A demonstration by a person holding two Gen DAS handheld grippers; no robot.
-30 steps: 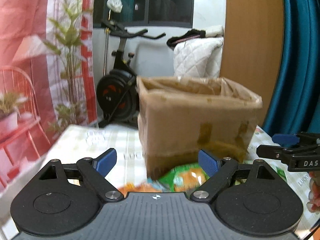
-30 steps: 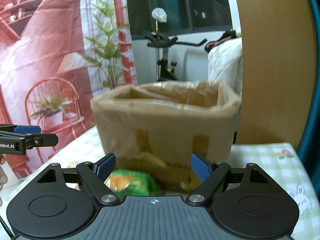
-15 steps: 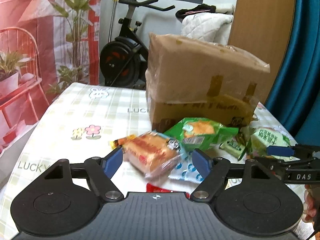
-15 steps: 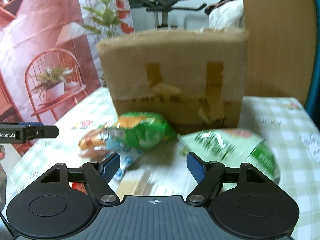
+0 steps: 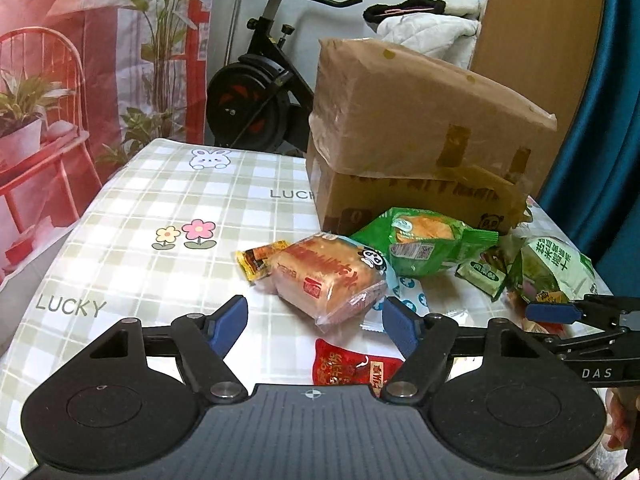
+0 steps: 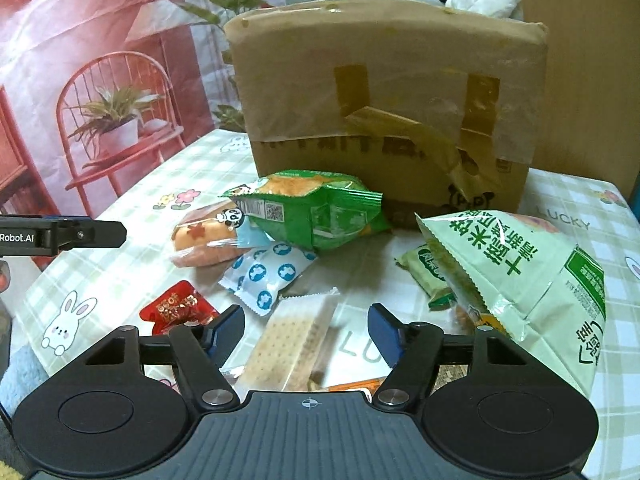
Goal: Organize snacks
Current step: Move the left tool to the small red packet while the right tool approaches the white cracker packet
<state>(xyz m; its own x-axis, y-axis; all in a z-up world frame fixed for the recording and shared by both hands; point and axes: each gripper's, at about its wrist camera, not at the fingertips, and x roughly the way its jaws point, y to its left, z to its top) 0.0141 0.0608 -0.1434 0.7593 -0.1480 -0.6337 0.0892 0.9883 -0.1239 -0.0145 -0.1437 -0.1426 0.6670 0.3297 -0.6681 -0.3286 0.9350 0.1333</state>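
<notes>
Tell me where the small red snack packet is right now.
The red packet lies on the tablecloth at lower left in the right wrist view, left of the blue-and-white packet; in the left wrist view it sits near centre, below the wrapped bread.

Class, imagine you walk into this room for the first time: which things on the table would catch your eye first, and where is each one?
The tall taped cardboard box stands at the back of the checked tablecloth. In front of it lies a heap of snack packets, the bright green packet leaning over a wrapped bread loaf, with a large pale green bag to the right. A small red packet lies nearest, at the left.
</notes>
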